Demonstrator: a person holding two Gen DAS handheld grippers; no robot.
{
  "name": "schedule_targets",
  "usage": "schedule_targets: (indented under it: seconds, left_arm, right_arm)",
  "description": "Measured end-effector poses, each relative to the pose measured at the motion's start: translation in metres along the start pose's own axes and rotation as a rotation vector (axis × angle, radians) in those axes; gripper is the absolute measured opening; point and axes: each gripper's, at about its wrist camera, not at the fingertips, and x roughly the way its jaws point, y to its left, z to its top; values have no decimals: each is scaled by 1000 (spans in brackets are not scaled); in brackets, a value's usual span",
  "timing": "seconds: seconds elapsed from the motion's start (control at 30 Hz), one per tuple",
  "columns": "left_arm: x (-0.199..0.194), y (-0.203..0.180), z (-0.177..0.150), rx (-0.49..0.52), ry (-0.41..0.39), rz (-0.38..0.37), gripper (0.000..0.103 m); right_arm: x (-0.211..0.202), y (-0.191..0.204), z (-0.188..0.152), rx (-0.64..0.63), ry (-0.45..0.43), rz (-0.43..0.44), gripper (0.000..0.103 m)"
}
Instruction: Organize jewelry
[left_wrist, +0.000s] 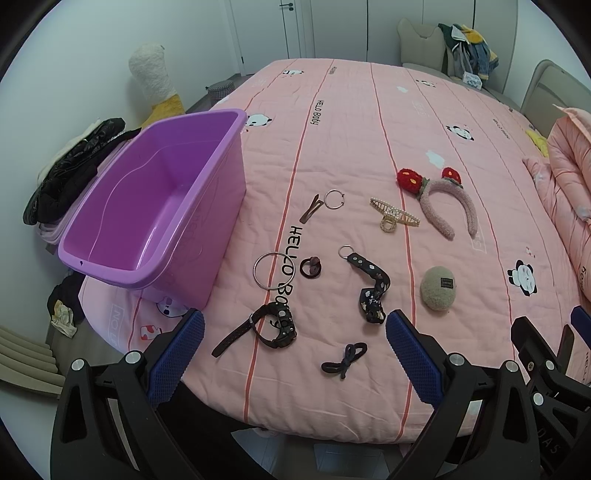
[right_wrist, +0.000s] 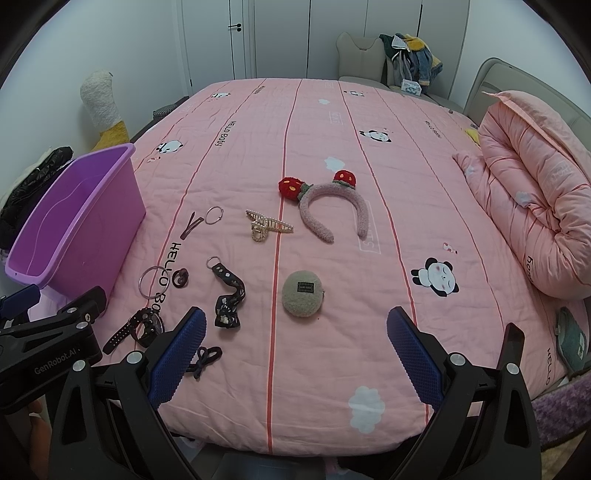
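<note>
An empty purple bin (left_wrist: 155, 206) stands on the bed's left edge, also in the right wrist view (right_wrist: 77, 218). Jewelry lies spread on the pink quilt: a black watch (left_wrist: 273, 326), a silver bangle (left_wrist: 275, 271), a small ring hoop (left_wrist: 334, 199), a brown hair clip (left_wrist: 310, 213), a pearl claw clip (left_wrist: 393, 218), a strawberry headband (left_wrist: 443, 199), a patterned key strap (left_wrist: 373, 284), a dark bow tie (left_wrist: 345, 356), a dark hair ring (left_wrist: 310, 267) and a round beige pouch (right_wrist: 303, 293). My left gripper (left_wrist: 295, 347) is open above the watch and bow. My right gripper (right_wrist: 295, 347) is open just before the pouch.
A folded pink duvet (right_wrist: 535, 206) lies at the bed's right. A plush goose (left_wrist: 155, 81) and dark clothes (left_wrist: 77, 166) sit left of the bed. A chair with clothes (right_wrist: 406, 59) stands at the far side. The bed's near edge is right under both grippers.
</note>
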Motion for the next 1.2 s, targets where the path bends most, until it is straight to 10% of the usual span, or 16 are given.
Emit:
schedule_targets:
  seconds: [1.2]
  left_arm:
    - [66, 44, -55, -65, 82, 47, 97]
  right_arm:
    - [62, -29, -48, 32, 77, 68, 94]
